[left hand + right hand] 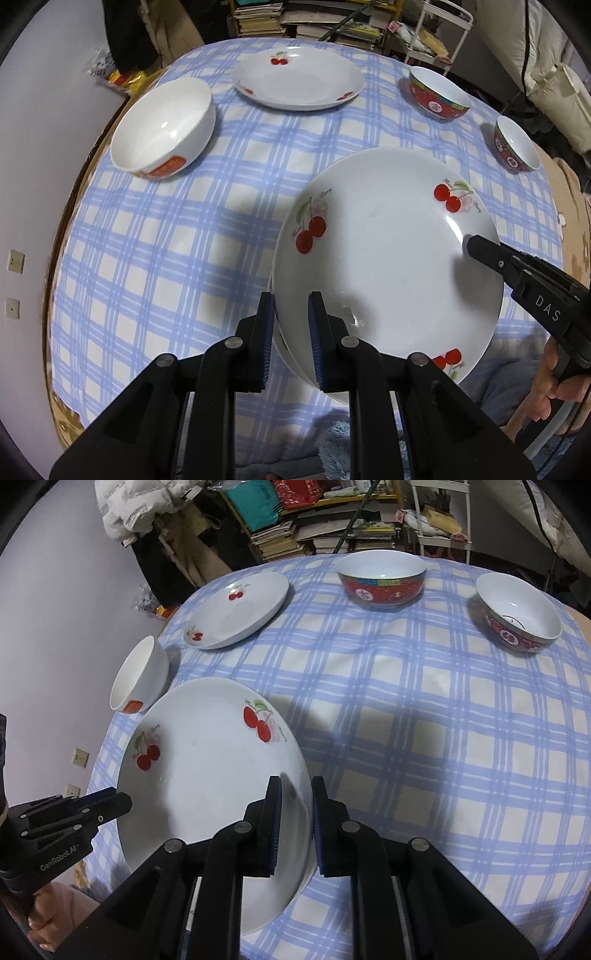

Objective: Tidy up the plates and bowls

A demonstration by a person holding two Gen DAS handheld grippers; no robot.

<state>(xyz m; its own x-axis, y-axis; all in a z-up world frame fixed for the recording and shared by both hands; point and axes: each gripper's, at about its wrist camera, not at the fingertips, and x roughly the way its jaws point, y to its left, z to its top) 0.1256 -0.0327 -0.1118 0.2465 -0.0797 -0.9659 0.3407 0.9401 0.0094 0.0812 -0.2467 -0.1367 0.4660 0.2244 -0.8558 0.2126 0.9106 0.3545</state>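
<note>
**Both jaws on one cherry plate**

Left wrist view: my right gripper (471, 245) carries white letters reading "DAS" on its black body. The plate (388, 258) shows small script beside its cherries, too small to read. My left gripper (291, 339) has its jaws narrow, clamped on the plate's near-left rim, and a second rim shows just under it there. My right one grips the opposite rim, and my hand (561, 391) shows below it. The surface (166, 240) is round under a blue-checked cloth. On it stand a white bowl (164, 129) with a red label, a second cherry plate (297, 79) and two red bowls (439, 94) (517, 147). Stacked books and a white rack stand behind.

Right wrist view: my left gripper (125, 801) bears "GenRobot.AI". My right gripper (297, 827) points steeply down, jaws narrow, pinching the plate's (207, 775) right rim. The plate is tilted, held near the surface's (424, 738) closer edge. A pale purple wall with two sockets is at left; clutter and books fill the back.
</note>
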